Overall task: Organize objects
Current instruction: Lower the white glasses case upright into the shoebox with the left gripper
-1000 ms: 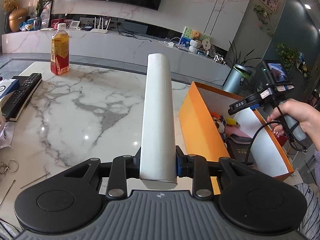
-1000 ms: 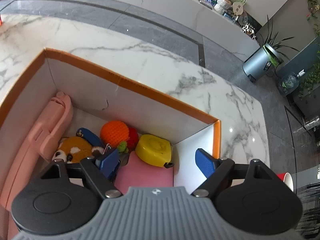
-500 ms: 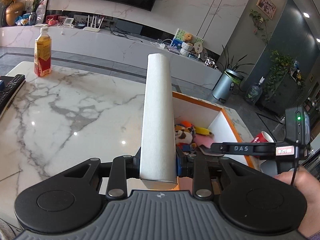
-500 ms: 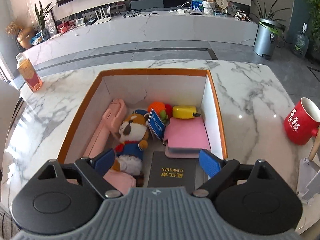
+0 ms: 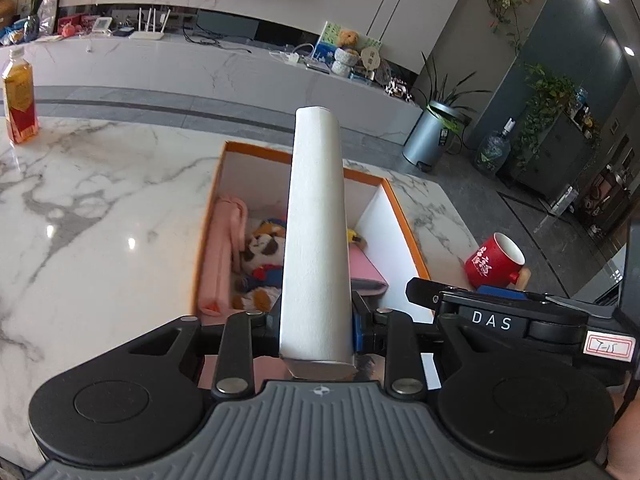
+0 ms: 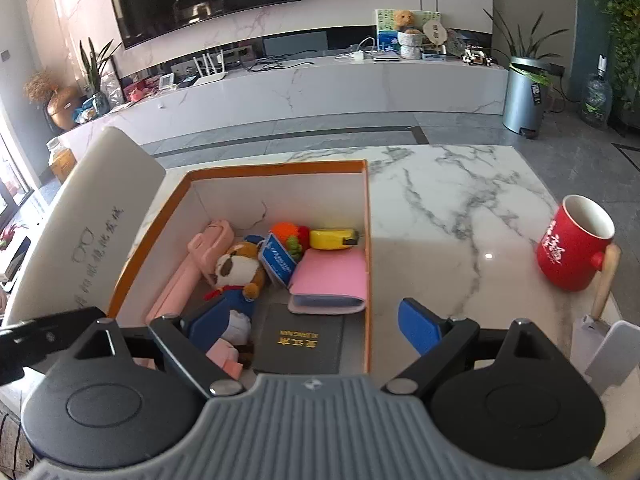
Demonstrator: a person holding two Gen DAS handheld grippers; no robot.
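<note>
Left gripper [image 5: 316, 330] is clamped tight on a long white case [image 5: 316, 240], prob a glasses case going by the little print on its side in the right wrist view, tho that print is too warped to read for sure. Case sticks out over the orange box [image 5: 404, 220], roughly above its middle. Right gripper [image 6: 316, 322] has its jaws wide apart w/ nothing between them, parked at the box's near edge, one blue pad inside the box, the other outside its right wall.

Box is already pretty full: pink long case [image 6: 188, 276] along the left wall, plush dog [image 6: 240, 268] next to it, dark booklet [image 6: 300, 340] at the near end, pink wallet [image 6: 330, 278] by the right wall, yellow tape measure [image 6: 334, 238] and an orange knit thing at the far end.

What could go wrong imo: the white case is long and there's no clear flat slot, so it may land on the plush and tip or hang over the rim. The two grippers are also v close, could bump. Red mug [image 6: 572, 248] sits right of the box, a wide swing could clip it.

Hidden: the white case blocks the box's middle in the left view, and the box floor near the grippers is covered.
</note>
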